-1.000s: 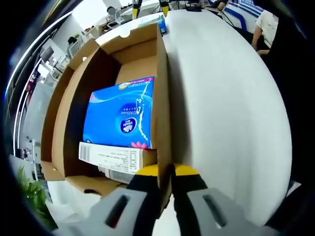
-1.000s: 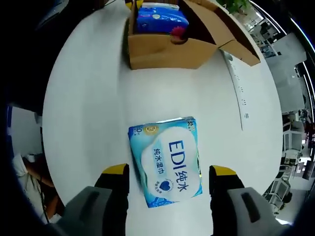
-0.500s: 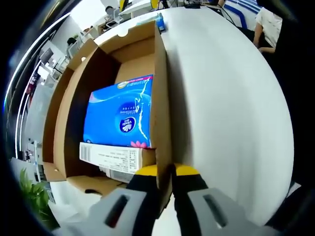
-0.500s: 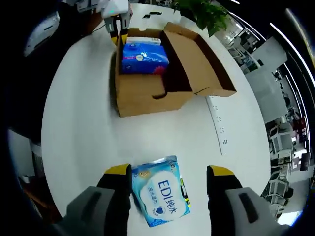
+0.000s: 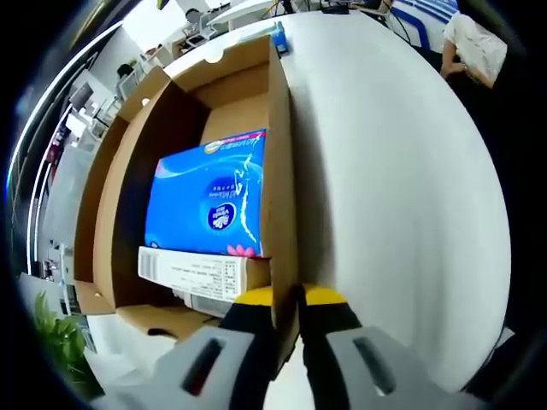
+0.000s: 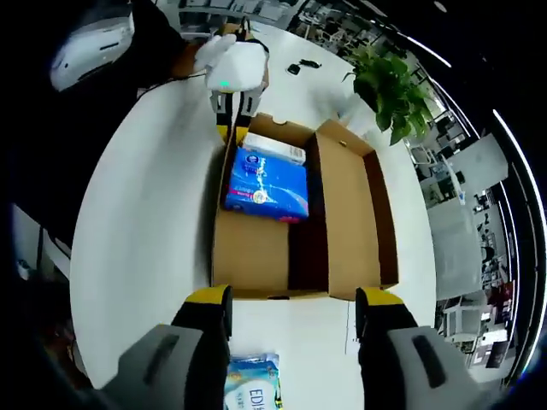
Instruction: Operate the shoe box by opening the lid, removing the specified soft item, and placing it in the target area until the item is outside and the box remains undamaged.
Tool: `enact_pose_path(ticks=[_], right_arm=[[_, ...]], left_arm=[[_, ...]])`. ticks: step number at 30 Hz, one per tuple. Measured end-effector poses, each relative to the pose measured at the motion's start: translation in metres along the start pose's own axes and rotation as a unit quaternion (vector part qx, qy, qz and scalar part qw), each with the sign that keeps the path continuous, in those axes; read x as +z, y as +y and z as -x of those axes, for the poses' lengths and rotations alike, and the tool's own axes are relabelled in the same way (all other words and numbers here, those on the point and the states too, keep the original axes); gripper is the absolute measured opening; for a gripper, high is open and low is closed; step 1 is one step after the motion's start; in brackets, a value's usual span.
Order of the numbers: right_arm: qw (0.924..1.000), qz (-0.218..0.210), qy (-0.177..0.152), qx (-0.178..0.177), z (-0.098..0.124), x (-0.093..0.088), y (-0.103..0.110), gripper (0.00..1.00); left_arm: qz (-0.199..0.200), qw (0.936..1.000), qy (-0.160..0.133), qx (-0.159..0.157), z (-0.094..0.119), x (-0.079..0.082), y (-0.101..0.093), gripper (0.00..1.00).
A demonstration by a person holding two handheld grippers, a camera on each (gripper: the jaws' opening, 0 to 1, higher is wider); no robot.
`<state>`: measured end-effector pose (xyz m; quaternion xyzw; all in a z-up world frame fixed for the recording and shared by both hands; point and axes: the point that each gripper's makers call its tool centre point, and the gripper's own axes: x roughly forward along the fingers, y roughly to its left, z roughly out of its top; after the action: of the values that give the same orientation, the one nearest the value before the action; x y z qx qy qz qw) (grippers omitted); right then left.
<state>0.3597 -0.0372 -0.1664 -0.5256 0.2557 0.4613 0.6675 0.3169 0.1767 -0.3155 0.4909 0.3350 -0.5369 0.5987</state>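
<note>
Over the last second the right tongs (image 6: 291, 312), jaws spread and holding nothing, have pulled up and away from the pale-blue wipes pack (image 6: 252, 384), which now lies at six o'clock on the white table (image 6: 137, 231), outside the shoe box (image 6: 256, 256); that removal looks done. The left tongs (image 5: 287, 301) have not moved, pressed together on the box's side wall. The right gripper view shows the whole open box and its folded-out lid (image 6: 346, 213), while the left gripper view shows the blue tissue pack (image 5: 209, 196) inside with the printed label (image 5: 192, 275) at its near end.
</note>
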Motion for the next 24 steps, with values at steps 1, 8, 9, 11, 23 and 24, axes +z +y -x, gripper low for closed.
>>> enact_pose_path(ticks=[1, 8, 9, 11, 23, 24], right_arm=[[1.0000, 0.001, -0.001, 0.001, -0.001, 0.006, 0.000, 0.60], [0.9988, 0.038, 0.023, 0.019, -0.010, 0.029, -0.002, 0.61], [0.9987, 0.040, 0.023, 0.020, -0.011, 0.032, -0.003, 0.61], [0.9985, 0.045, 0.021, 0.022, -0.013, 0.041, -0.004, 0.62], [0.9909, 0.128, 0.019, 0.039, -0.037, 0.066, -0.005, 0.64], [0.9898, 0.135, 0.016, 0.042, -0.039, 0.066, -0.005, 0.64]], left_arm=[[0.002, 1.0000, 0.001, -0.001, 0.000, -0.001, -0.001, 0.08], [-0.002, 1.0000, 0.000, 0.001, 0.001, -0.002, -0.004, 0.08], [-0.002, 1.0000, 0.000, 0.001, 0.001, -0.002, -0.004, 0.08], [-0.002, 1.0000, 0.000, 0.001, 0.000, -0.003, -0.004, 0.08], [-0.002, 1.0000, 0.000, 0.003, 0.000, -0.004, -0.003, 0.08], [-0.002, 1.0000, 0.000, 0.003, 0.000, -0.004, -0.004, 0.08]])
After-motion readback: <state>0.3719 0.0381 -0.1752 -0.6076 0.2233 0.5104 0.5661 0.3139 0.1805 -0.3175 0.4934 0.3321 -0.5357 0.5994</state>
